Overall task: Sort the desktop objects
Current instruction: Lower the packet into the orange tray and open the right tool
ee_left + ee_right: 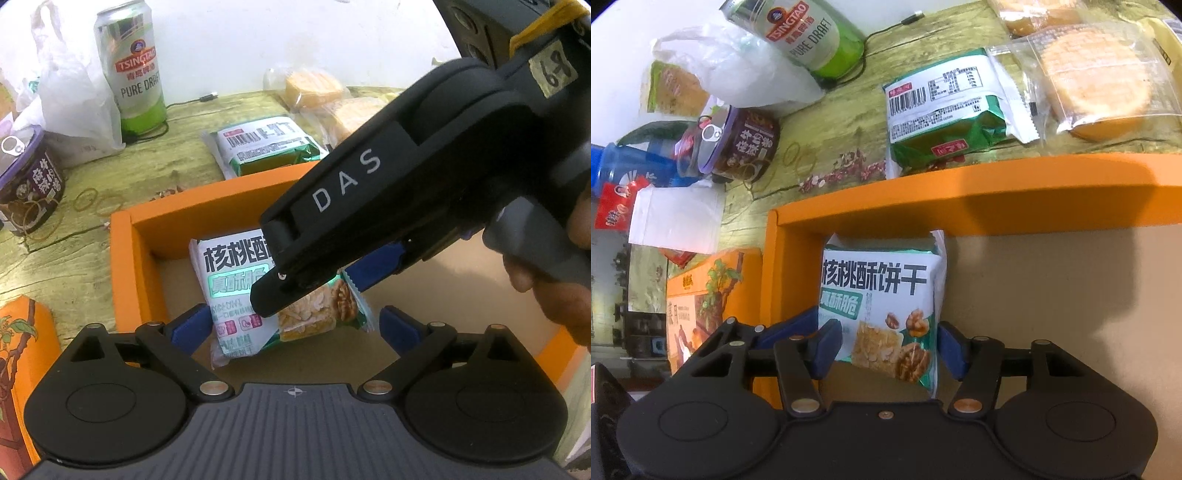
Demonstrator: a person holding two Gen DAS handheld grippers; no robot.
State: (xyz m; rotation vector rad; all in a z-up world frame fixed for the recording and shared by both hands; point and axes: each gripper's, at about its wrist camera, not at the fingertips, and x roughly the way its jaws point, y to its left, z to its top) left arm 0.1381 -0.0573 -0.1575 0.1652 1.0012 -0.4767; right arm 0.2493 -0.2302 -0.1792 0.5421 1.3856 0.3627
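A: From the left wrist view, what's sorted so far?

B: One walnut biscuit packet (236, 295) lies inside the orange box (122, 254), near its far-left corner. The left gripper (295, 325) hovers over it, fingers spread and holding nothing. The right gripper (314, 284) reaches in from the right, over the packet — I cannot tell from here whether it pinches it.

A: And what's left?

B: By my reckoning most of it: a green-wrapped packet (266, 147) sits on the table (66, 243) just beyond the box's far wall, with clear-wrapped cakes (317, 88) further right and a beer can (133, 70) far left.

A: Does the right wrist view add anything?

B: Yes. The right gripper (886, 350) has its fingers spread either side of the packet (886, 306), apparently not gripping it — it looks just released. This view also shows a blue bottle (631, 166) and a purple-lidded can (738, 144) at the left; the can shows only partly in the other view, the bottle not at all.
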